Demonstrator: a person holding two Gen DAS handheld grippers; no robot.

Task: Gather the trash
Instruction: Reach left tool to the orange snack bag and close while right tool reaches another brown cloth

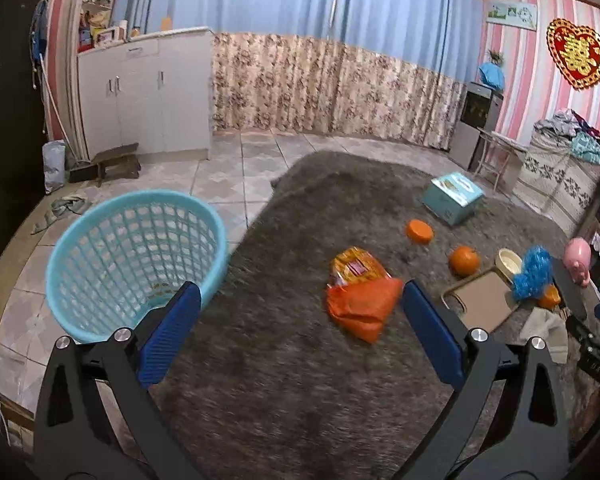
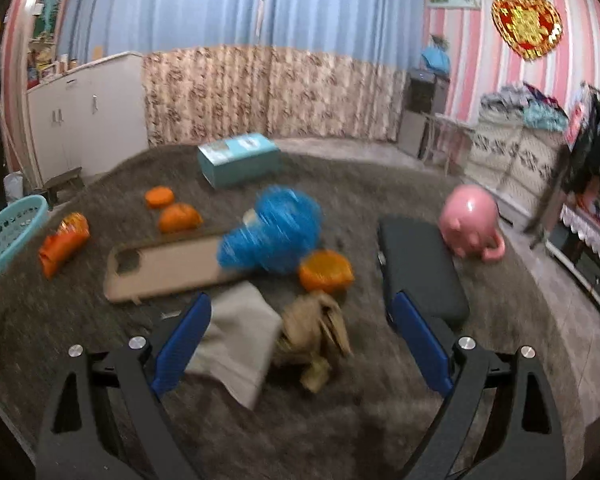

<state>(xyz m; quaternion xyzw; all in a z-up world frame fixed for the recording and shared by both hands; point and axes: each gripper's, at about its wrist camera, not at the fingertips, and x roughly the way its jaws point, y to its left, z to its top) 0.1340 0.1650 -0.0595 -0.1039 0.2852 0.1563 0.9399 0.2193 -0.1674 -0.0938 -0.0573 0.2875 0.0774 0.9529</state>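
The left gripper (image 1: pixel 300 308) hung wide over the grey rug (image 1: pixel 280 380), nothing between its blue pads. Just ahead, beside its right-hand finger, lay the orange snack bag (image 1: pixel 360 300), flat on the pile, its long axis running away from the camera and a touch leftward, the yellow printed end farthest off. The turquoise basket (image 1: pixel 136 256) stood upright to the left, at the rug's edge on the tiles, near the bag but apart from it.

The right gripper (image 2: pixel 302 320) gaped wide too, empty, over a grey cloth (image 2: pixel 236 340) and a crumpled brown paper scrap (image 2: pixel 316 332) lying side by side. In that view the bag (image 2: pixel 62 242) sat far left, tilting up toward the right.
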